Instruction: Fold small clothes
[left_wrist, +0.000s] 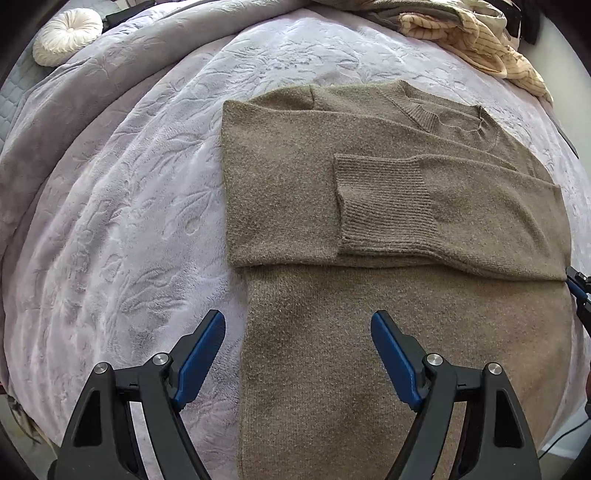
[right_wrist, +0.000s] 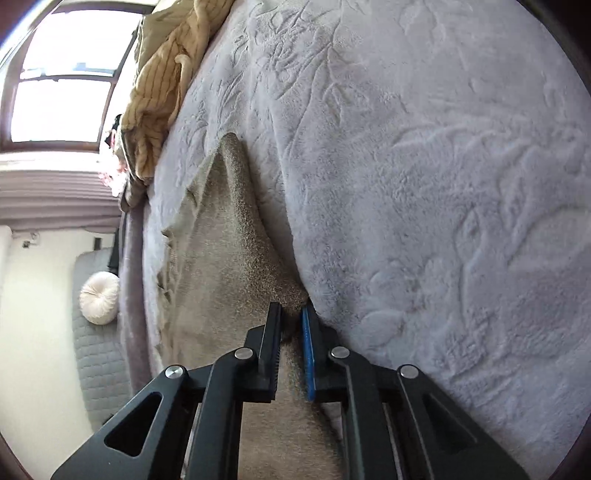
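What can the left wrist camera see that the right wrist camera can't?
Only the left wrist view shows the sweater's neckline, its folded-in sleeve cuff, and the open left gripper hovering above it. Only the right wrist view shows the window and the right gripper pinching the sweater's edge. Both show the brown sweater, lilac blanket, striped cream clothes and round white cushion.

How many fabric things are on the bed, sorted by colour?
Brown: 1, the brown knitted sweater lying flat with its sleeves folded in; the right gripper has its jaws shut on its edge.
Cream: 1, the cream striped crumpled garment.
White: 1, the round white tufted cushion.
Lilac: 1, the lilac embossed plush blanket under them.
Total: 4
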